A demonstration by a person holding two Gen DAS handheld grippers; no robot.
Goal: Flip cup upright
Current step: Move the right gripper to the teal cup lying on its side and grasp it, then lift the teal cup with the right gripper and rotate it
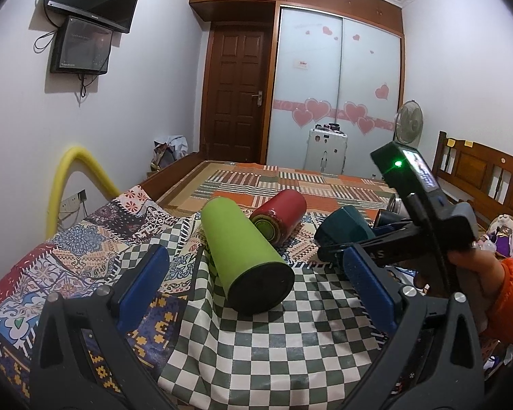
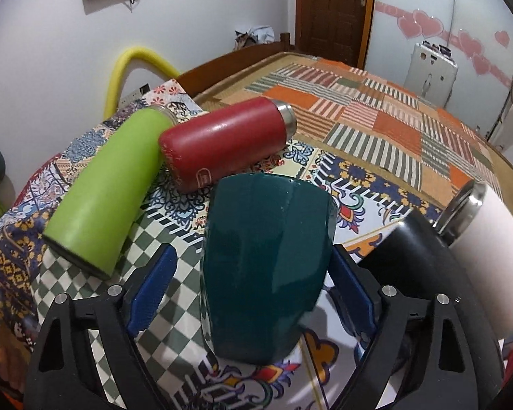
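A dark teal cup [image 2: 266, 266] lies on its side on the patterned cloth, its base toward the right wrist camera. My right gripper [image 2: 253, 273] is open, its blue pads on either side of the cup; there is a gap on the left, and I cannot tell whether the right pad touches. In the left wrist view the teal cup [image 1: 345, 229] shows at the right with the right gripper [image 1: 328, 249] around it. My left gripper [image 1: 256, 273] is open and empty, with a lying green bottle [image 1: 246, 256] between and beyond its fingers.
A red bottle [image 2: 222, 140] lies on its side behind the green bottle [image 2: 109, 184]. A black cup [image 2: 410, 253] and a white tumbler [image 2: 489, 249] lie at the right. All rest on a quilt-covered surface beside a bed [image 1: 290, 184].
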